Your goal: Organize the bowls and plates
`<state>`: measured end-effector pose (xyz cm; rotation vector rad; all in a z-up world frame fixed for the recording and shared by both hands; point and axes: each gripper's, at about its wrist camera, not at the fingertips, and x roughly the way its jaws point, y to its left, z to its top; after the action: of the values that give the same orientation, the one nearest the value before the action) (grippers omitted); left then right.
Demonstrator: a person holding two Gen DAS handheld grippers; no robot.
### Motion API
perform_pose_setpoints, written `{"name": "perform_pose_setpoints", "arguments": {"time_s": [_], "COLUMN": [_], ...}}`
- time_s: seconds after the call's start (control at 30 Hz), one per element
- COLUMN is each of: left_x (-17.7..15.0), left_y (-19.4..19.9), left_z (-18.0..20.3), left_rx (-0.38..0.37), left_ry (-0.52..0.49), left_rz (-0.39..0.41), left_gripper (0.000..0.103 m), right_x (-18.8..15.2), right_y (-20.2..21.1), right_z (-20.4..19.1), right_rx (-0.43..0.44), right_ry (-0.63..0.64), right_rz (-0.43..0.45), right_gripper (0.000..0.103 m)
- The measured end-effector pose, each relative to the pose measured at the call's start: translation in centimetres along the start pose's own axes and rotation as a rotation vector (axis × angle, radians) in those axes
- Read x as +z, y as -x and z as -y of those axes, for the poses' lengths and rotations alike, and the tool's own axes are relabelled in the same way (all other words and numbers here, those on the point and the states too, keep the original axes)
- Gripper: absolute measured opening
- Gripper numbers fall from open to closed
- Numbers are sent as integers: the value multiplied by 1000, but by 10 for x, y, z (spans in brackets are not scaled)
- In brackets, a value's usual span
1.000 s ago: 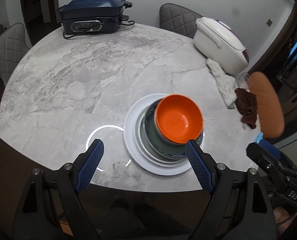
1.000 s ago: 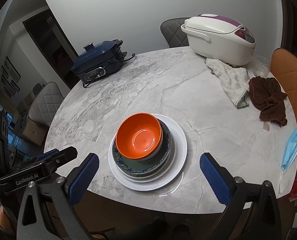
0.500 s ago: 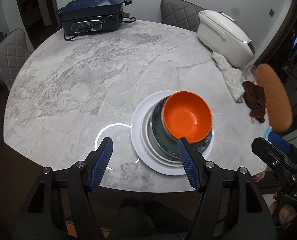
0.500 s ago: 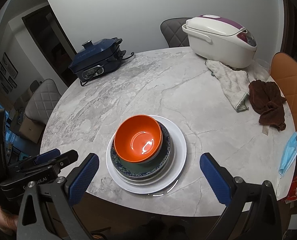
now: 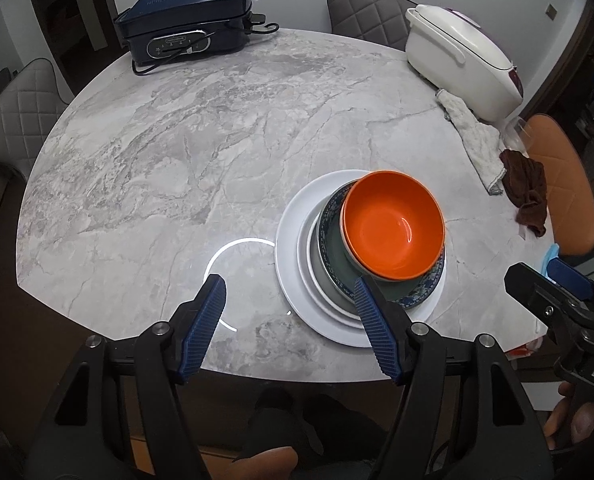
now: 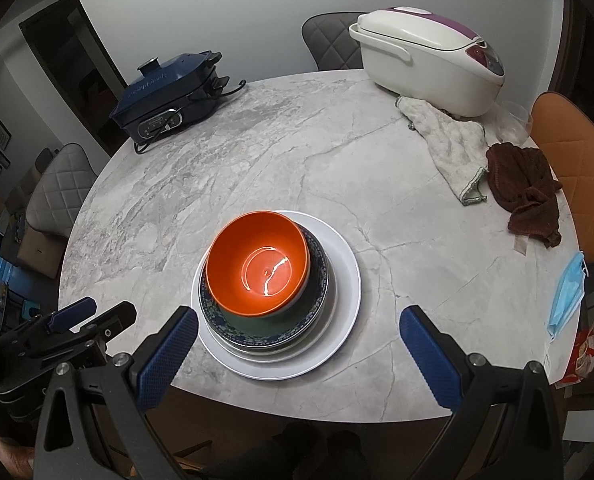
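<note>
A glossy orange bowl (image 5: 393, 226) sits on top of a stack of dishes near the front edge of the round grey marble tabletop (image 5: 169, 152). Under it lies a dark green bowl with a blue patterned rim (image 6: 293, 320), then a smaller white plate (image 5: 311, 276), and at the bottom a large white plate (image 6: 345, 280) resting flat on the tabletop. The orange bowl sits off-centre on the stack, toward the side of the left hand-held gripper in the right wrist view.

The left hand-held gripper (image 5: 289, 322) hangs over the near edge of the tabletop with its blue ribbed fingers spread apart and nothing between them; its right finger overlaps the near rim of the stack in the picture, though whether it touches cannot be told. The right hand-held gripper (image 6: 297, 350) is also spread wide and empty, its fingers to either side of the stack's near edge and apart from it.

At the far side of the tabletop stand a dark blue electric cooking pot with a lid (image 5: 185, 20) and a white rice cooker with a purple top (image 6: 429, 66). Beside the cooker lie a crumpled white cloth (image 6: 447, 140) and a crumpled brown cloth (image 6: 527, 192). A light blue face mask (image 6: 567, 292) lies at the right edge.
</note>
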<state>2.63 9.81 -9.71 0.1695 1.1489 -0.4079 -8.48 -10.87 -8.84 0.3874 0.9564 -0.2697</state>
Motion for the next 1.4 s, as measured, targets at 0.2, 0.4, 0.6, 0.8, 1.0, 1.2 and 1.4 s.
{"name": "perform_pose_setpoints", "arguments": {"time_s": [0.2,0.4,0.6,0.8,1.0,1.2,1.4], "left_x": [6,9,10,12,13,13,13], "left_y": [1,0,-2,-2,-3,-3,-5], "left_z": [1,4,6,3,5,7,9], "left_rx": [-8,-18,-24,-27,-25,-28,-32], "left_ry": [2,1,3,9,6,6,2], "left_rz": [3,0,-4,-1,-1,0,-1], "left_gripper": [65,65,65,65,65,65,65], "right_x": [3,7,8,11,12,13,13], "right_y": [-3,-3,-3,-5,-6,-8,-10], "right_z": [-1,-4,-7,-10,-12,-13,-14], "right_rx": [-39,-59,-56,-59,-56,-57,-56], "right_ry": [5,25,32,45,49,53,53], "right_rz": [-7,-2,-2,0,-5,-7,-9], "right_gripper": [103,103,103,103,103,103,103]}}
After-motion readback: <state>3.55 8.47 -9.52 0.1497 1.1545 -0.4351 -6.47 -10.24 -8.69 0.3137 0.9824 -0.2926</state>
